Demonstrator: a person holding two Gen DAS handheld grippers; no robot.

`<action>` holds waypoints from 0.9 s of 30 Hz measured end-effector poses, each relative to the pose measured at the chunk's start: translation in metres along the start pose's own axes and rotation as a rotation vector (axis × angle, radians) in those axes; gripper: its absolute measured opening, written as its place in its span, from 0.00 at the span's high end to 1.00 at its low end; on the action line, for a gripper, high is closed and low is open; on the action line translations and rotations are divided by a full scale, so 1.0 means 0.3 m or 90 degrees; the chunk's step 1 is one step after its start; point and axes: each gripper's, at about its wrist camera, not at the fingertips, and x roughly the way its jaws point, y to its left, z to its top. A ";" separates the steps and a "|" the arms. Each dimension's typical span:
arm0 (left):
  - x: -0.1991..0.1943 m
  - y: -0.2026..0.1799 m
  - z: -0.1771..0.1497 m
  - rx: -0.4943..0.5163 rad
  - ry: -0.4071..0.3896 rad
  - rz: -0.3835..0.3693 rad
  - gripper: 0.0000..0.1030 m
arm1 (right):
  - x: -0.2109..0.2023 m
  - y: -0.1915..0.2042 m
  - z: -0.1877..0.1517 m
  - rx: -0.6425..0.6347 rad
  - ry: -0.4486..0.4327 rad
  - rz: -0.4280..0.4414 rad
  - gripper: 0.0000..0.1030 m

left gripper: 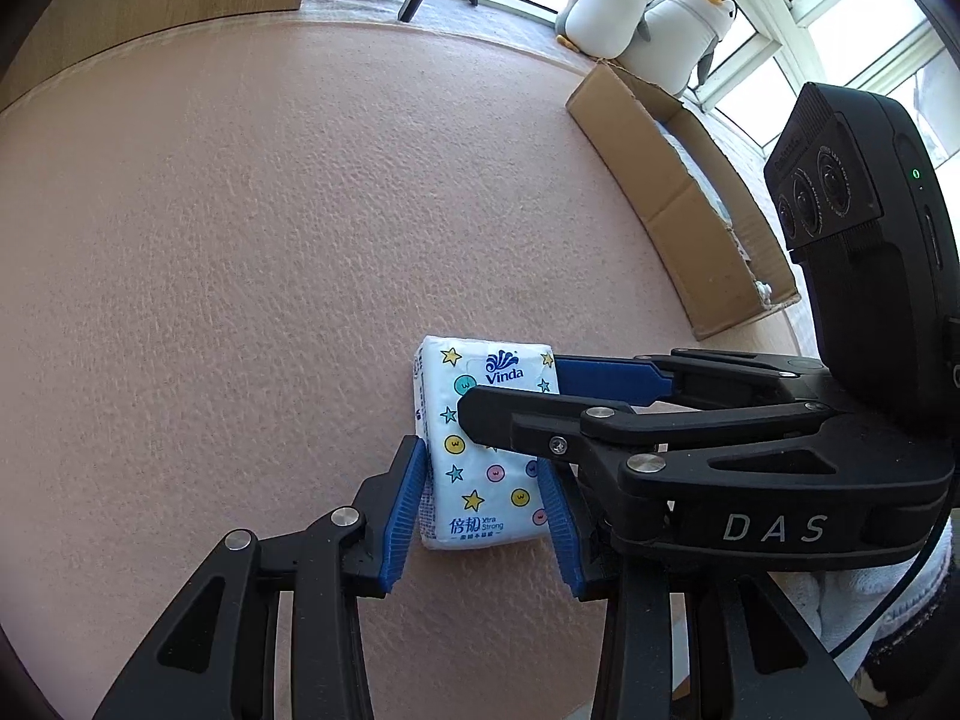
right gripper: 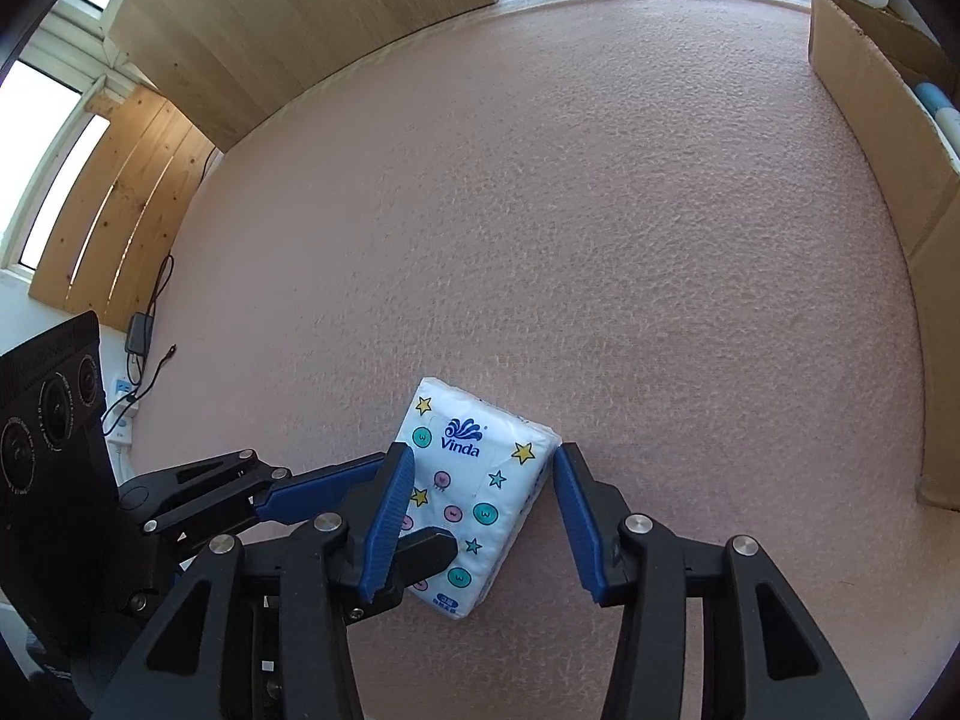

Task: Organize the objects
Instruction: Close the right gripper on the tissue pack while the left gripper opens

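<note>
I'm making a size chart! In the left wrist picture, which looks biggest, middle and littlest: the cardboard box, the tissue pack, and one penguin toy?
As they look in that view:
1. Cardboard box, clearly the largest.
2. Vinda tissue pack and the left penguin plush look about alike. The pack sits much nearer the camera, so I won't rank those two.

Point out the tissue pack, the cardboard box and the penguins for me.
tissue pack (left gripper: 480, 456), left wrist view, middle of its printed top face.
cardboard box (left gripper: 678, 210), left wrist view, its near side wall.
penguins (left gripper: 612, 12), left wrist view, white belly of the left one.
</note>
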 end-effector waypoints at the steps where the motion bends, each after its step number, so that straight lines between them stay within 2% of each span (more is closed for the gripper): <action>1: -0.001 0.003 0.000 -0.004 0.001 -0.002 0.60 | 0.001 0.002 0.000 -0.001 0.001 -0.001 0.57; 9: -0.002 -0.009 -0.010 0.003 0.013 -0.006 0.60 | -0.012 -0.027 -0.018 0.012 0.014 0.011 0.57; 15: -0.004 -0.029 -0.006 0.006 0.009 -0.003 0.60 | -0.022 -0.029 -0.018 0.019 0.000 0.009 0.61; 22: -0.026 -0.085 0.025 0.022 -0.009 -0.012 0.60 | -0.089 -0.047 0.000 0.020 -0.039 -0.007 0.61; 27: -0.055 -0.154 0.085 0.052 -0.031 -0.014 0.60 | -0.169 -0.058 0.031 0.012 -0.084 -0.027 0.61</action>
